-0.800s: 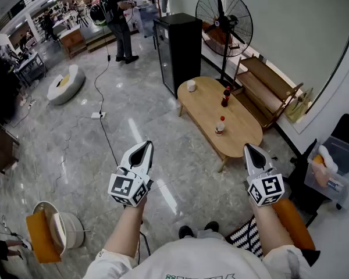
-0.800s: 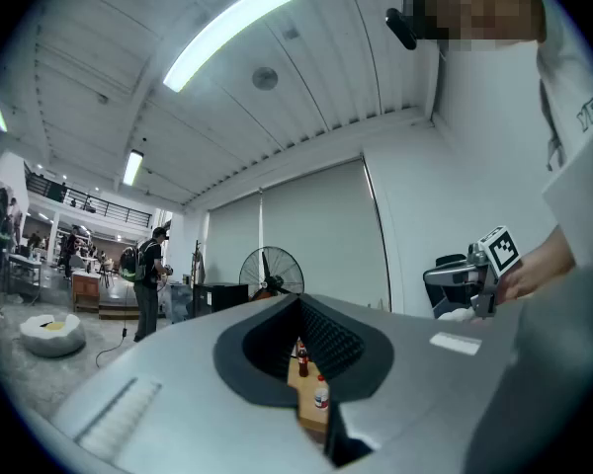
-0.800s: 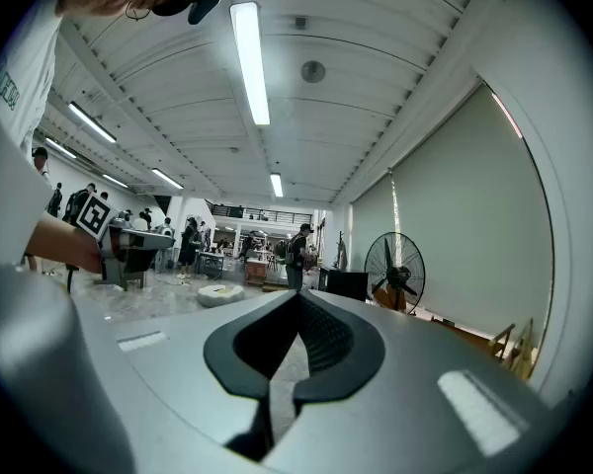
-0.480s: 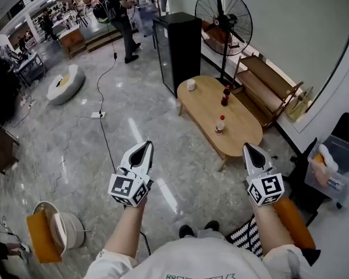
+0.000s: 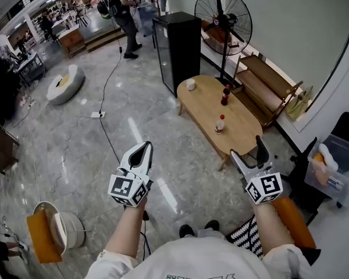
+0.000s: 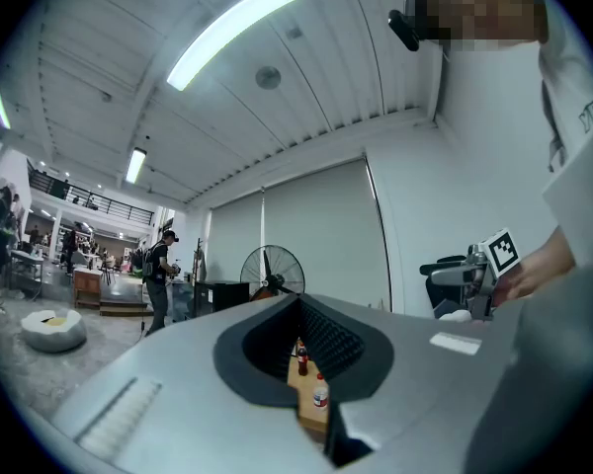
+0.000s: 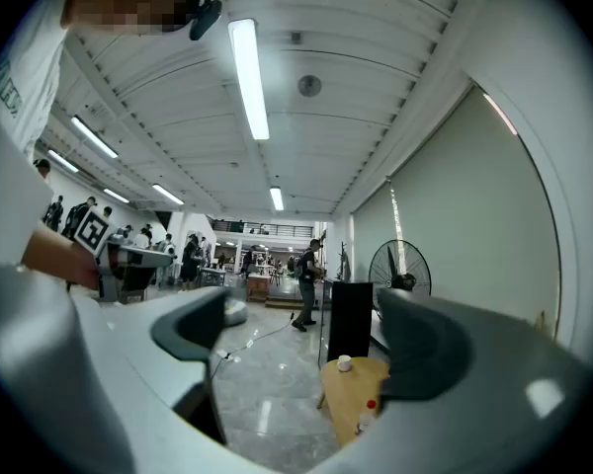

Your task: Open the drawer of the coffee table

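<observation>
An oval wooden coffee table [image 5: 205, 102] stands ahead and to the right on the marble floor; no drawer shows from here. On it are a white cup [image 5: 191, 85], a dark bottle [image 5: 225, 96] and a small red-capped bottle [image 5: 220, 125]. My left gripper [image 5: 141, 151] is held level over bare floor, left of the table, its jaws shut and empty. My right gripper [image 5: 249, 152] hovers just short of the table's near end, jaws apart with nothing between them. In the right gripper view the table [image 7: 354, 395] lies between the spread fingers, well ahead.
A black cabinet [image 5: 179, 42] and a standing fan [image 5: 223, 21] stand beyond the table, a wooden rack [image 5: 267, 89] behind it. A cable [image 5: 104, 127] runs across the floor. An orange seat [image 5: 292, 221] and a plastic box [image 5: 337, 167] are at my right. A person [image 5: 122, 13] stands far back.
My right gripper's jaws have opened from shut. Both hands have stayed in place. The person in the background has walked further away.
</observation>
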`<state>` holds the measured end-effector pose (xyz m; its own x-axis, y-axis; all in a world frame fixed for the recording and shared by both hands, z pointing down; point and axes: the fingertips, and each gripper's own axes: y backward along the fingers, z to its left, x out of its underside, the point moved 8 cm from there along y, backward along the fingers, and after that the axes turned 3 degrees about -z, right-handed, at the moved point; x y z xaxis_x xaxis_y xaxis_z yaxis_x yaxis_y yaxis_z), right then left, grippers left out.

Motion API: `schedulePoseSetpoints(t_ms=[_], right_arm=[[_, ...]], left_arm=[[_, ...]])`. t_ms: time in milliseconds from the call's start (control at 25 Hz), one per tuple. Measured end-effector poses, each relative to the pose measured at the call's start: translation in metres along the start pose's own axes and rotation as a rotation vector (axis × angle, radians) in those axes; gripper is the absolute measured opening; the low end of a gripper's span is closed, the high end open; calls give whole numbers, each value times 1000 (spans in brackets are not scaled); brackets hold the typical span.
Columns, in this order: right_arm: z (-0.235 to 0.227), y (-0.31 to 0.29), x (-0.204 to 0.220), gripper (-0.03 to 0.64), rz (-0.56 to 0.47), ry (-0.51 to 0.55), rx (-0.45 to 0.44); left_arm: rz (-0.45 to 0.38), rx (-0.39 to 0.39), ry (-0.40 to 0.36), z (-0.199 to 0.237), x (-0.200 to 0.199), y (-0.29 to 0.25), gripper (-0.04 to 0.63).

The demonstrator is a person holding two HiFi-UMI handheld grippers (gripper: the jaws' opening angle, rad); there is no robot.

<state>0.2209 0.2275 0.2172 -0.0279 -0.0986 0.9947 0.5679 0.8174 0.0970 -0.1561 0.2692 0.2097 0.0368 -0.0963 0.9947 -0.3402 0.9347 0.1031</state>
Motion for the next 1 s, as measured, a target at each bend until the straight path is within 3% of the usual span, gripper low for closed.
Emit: schedulePoseSetpoints(t_ms=[40,80,1000], right_arm=[[0,-1,2,556,-9,-17,7],[2,-2,4,591,-13,-23,9],[19,-15,12,591,47,5,-38]], left_arm=[[0,-2,2,0,1,0,-2],[0,-3,4,0,1,1,0],[19,0,25,18,17,3,-2]])
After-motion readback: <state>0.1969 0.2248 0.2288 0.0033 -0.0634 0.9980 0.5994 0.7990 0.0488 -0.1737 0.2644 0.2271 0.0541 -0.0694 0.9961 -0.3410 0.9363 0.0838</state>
